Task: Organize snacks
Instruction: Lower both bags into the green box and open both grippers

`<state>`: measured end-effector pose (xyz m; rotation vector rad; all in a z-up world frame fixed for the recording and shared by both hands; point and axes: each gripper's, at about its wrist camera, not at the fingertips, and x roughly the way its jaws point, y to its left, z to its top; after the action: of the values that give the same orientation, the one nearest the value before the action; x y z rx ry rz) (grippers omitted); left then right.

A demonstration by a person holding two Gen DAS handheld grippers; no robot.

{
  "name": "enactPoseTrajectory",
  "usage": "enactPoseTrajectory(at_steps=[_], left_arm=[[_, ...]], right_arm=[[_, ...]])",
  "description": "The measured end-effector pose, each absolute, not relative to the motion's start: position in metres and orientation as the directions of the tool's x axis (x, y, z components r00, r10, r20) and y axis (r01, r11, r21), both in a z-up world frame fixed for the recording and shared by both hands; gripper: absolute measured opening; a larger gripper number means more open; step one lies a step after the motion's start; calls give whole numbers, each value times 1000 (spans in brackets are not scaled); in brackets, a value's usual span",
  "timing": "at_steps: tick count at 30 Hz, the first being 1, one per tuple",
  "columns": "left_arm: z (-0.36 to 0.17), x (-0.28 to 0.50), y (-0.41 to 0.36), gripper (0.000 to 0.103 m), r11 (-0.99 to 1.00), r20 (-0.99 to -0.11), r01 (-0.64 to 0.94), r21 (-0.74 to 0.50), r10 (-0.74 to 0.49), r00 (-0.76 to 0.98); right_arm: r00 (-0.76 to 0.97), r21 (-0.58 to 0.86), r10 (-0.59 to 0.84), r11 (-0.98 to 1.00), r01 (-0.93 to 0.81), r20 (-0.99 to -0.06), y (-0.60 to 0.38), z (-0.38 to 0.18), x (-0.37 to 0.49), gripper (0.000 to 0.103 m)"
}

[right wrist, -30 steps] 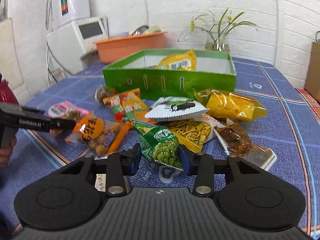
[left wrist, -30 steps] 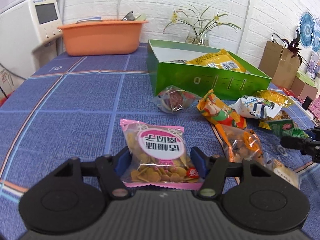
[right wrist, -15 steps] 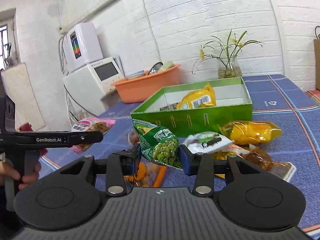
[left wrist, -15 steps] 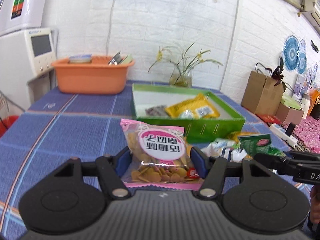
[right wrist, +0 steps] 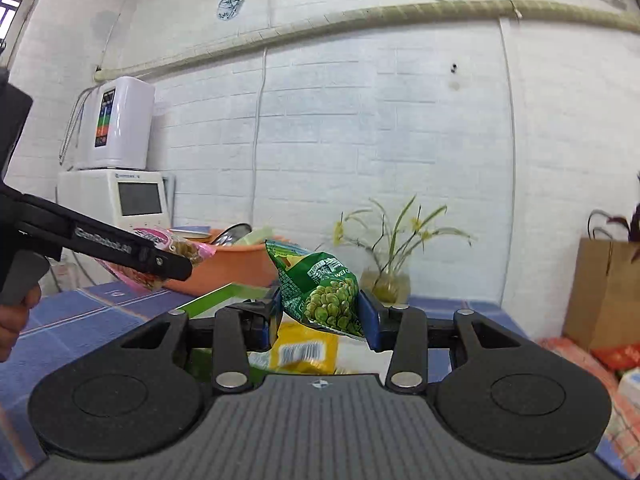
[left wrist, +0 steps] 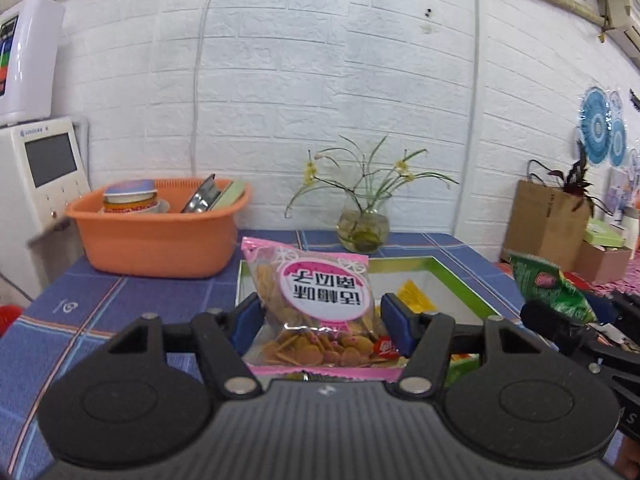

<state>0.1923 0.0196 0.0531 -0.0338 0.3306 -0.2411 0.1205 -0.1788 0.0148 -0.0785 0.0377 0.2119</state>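
My left gripper (left wrist: 322, 322) is shut on a pink bag of round crackers (left wrist: 316, 304) and holds it in the air over the near end of the open green box (left wrist: 460, 276). My right gripper (right wrist: 320, 320) is shut on a green bag of peas (right wrist: 324, 292), also raised over the box (right wrist: 212, 298). A yellow packet (right wrist: 304, 352) lies in the box under it. The right gripper with the green bag (left wrist: 548, 288) shows at the right of the left wrist view; the left gripper with the pink bag (right wrist: 172, 246) shows at the left of the right wrist view.
An orange basin (left wrist: 156, 232) with dishes stands at the back left of the blue checked tablecloth (left wrist: 100, 308). A glass vase with flowers (left wrist: 362, 228) is behind the box. White appliances (right wrist: 120, 196) stand at the far left. A brown paper bag (left wrist: 548, 220) is at the right.
Both grippers have lifted their bags off the table and carried them forward to above the green box. The loose snacks on the table have dropped out of view.
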Motion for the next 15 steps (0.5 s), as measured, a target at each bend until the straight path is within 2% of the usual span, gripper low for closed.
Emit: enactPoseTrajectory(at_steps=[5, 10, 13, 15], left_arm=[[40, 217, 16, 63, 963, -312, 240, -124, -267, 912], [20, 234, 18, 63, 970, -357, 217, -106, -241, 903], [12, 245, 25, 61, 973, -388, 186, -136, -226, 894], [11, 246, 29, 71, 975, -384, 170, -144, -213, 899]], right_arm=[[986, 13, 159, 987, -158, -57, -182, 19, 149, 71], [977, 176, 143, 978, -115, -155, -204, 11, 182, 72], [948, 263, 201, 956, -134, -245, -213, -3, 199, 79], [929, 272, 226, 951, -145, -293, -211, -10, 201, 92]])
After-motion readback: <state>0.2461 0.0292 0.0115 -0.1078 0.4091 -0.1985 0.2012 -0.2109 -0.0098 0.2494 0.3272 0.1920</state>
